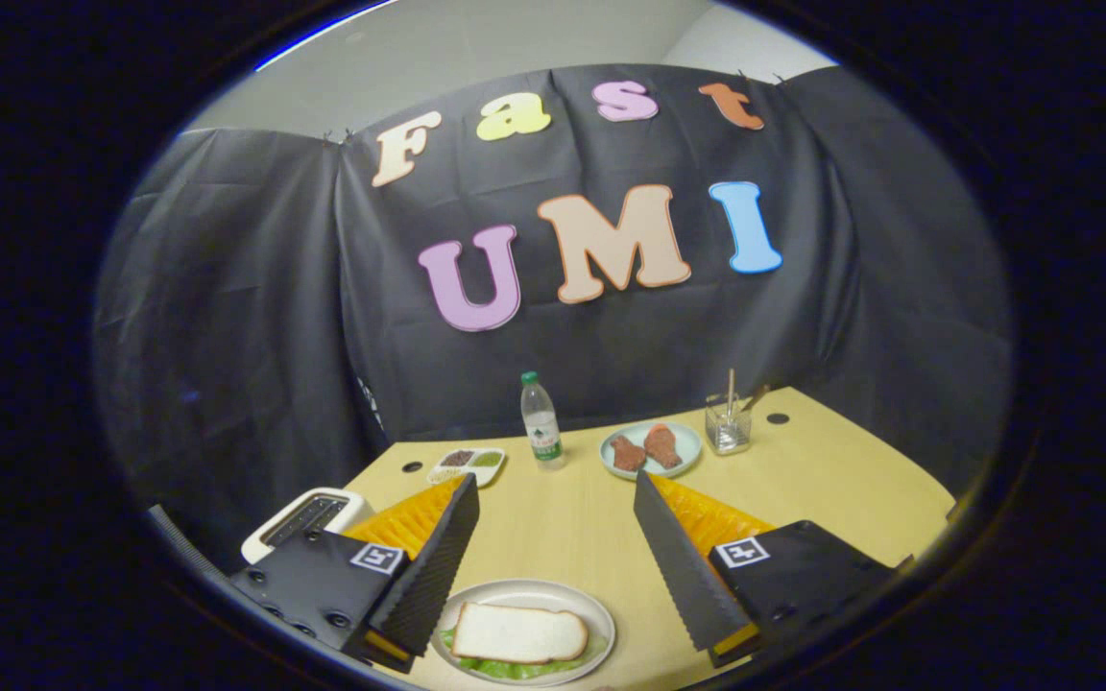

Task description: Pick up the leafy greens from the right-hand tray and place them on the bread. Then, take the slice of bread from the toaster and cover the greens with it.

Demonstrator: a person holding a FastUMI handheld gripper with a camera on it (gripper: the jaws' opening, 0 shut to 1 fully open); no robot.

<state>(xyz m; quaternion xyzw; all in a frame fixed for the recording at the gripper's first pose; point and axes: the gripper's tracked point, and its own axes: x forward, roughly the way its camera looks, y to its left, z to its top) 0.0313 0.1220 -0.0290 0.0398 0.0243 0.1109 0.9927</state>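
gripper: handheld two-finger gripper [553, 489], lower centre of frame, raised above the table; fingers spread wide, released, nothing between them
left finger: ridged wedge [433, 566], lower left of frame, its base just beside the plate's left rim
right finger: ridged wedge [683, 566], lower right of frame, clear of the plate
plate: round white plate [601, 614], bottom centre of frame, low between the two fingers
bread: white slice of bread [517, 633], lying flat on the plate, on top of the greens
greens: green leafy lettuce [515, 669], under the bread, edges poking out at the front and left sides of the slice
toaster: white toaster with dark slots on top [308, 518], lower left of frame, partly hidden behind the left finger; cannot tell slot contents
table: light wooden table [563, 528], lower half of frame, carries everything
small tray: white divided dish with dark and green fillings [467, 465], centre-left, beyond the left fingertip
bottle: clear plastic bottle with a green cap [540, 420], upright, centre, at the table's far edge
far plate: pale blue plate with two reddish-brown pieces [650, 449], just beyond the right fingertip
glass: clear glass holding thin sticks [728, 424], right of the far plate, near it
wall: black cloth [227, 307], behind the table
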